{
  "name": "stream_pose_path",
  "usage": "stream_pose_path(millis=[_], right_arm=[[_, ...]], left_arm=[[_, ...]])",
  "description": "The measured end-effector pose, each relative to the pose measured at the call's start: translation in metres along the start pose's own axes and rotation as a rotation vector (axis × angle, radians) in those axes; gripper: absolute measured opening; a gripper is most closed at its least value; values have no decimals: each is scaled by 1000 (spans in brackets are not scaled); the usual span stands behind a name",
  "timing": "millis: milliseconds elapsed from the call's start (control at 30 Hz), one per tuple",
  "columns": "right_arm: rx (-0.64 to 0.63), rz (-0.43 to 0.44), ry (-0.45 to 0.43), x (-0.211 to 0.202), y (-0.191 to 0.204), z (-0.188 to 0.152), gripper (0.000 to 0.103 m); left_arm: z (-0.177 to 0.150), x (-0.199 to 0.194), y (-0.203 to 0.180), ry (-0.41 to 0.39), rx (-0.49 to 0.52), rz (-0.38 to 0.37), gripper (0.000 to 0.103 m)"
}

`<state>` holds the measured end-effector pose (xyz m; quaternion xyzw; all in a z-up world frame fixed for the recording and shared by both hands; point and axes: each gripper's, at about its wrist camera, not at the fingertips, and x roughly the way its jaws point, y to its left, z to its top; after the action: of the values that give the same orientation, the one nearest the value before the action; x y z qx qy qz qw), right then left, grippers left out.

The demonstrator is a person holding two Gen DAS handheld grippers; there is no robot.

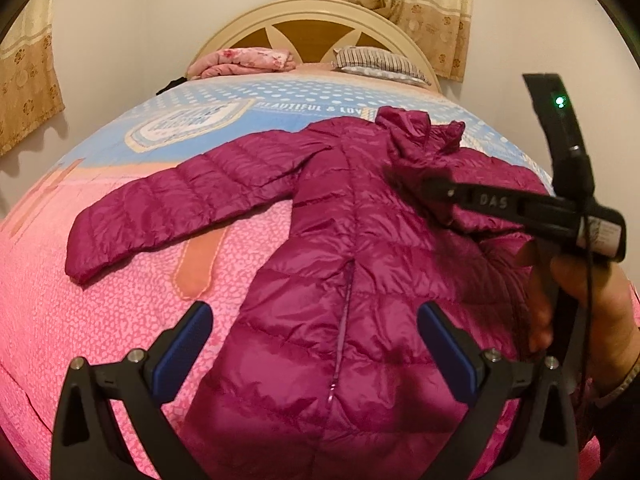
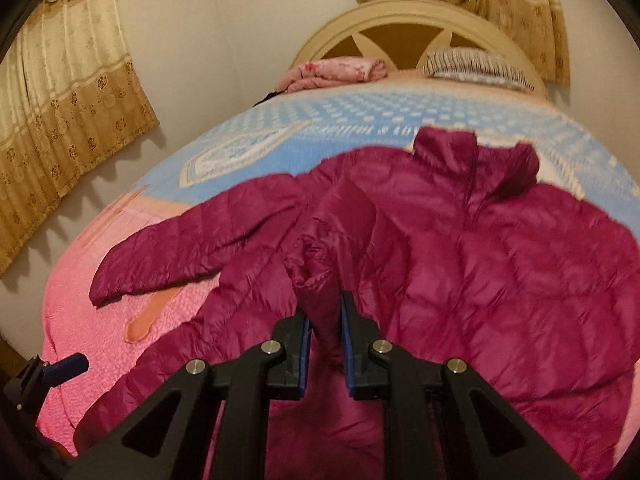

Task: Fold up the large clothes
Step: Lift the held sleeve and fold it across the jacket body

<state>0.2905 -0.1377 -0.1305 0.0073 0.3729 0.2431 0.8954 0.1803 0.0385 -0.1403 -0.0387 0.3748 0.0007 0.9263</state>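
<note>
The quilted puffer jacket (image 1: 360, 240) is deep magenta throughout. The bedspread (image 1: 100, 320) beneath it is speckled pink near the camera, with peach patches, and turns light blue with white dots farther up. The curtains (image 2: 68, 120) are cream with a tan floral border. One pillow (image 1: 376, 60) is striped, and the folded blanket (image 1: 244, 60) is floral pink.

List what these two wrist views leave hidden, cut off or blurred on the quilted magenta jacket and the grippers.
- Magenta quilted puffer jacket: its hem is cut off by the bottom edge in both views.
- Its right-hand sleeve: covered in the left wrist view by the black right gripper and the hand.
- Sleeve end between the right gripper jaws: blurred in the right wrist view.
- Left gripper: in the right wrist view only one blue tip shows at the left edge.
</note>
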Motion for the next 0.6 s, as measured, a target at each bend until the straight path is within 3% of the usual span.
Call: stream_pose_path(millis=[100, 133, 167, 233, 467, 600], right_arm=[[18, 3, 3, 0, -5, 0, 16], [35, 13, 9, -1, -8, -1, 28], [47, 29, 12, -2, -11, -1, 56], [72, 56, -7, -12, -17, -2, 95], [50, 51, -35, -33, -26, -3, 97], [99, -2, -134, -62, -63, 2, 97]], left_arm=[[3, -2, -5, -11, 18, 7, 103], [5, -2, -7, -15, 24, 9, 103], [6, -2, -8, -19, 28, 10, 103], [9, -2, -9, -25, 32, 14, 103], [21, -1, -23, -47, 63, 12, 103], [47, 4, -39, -97, 98, -2, 103]])
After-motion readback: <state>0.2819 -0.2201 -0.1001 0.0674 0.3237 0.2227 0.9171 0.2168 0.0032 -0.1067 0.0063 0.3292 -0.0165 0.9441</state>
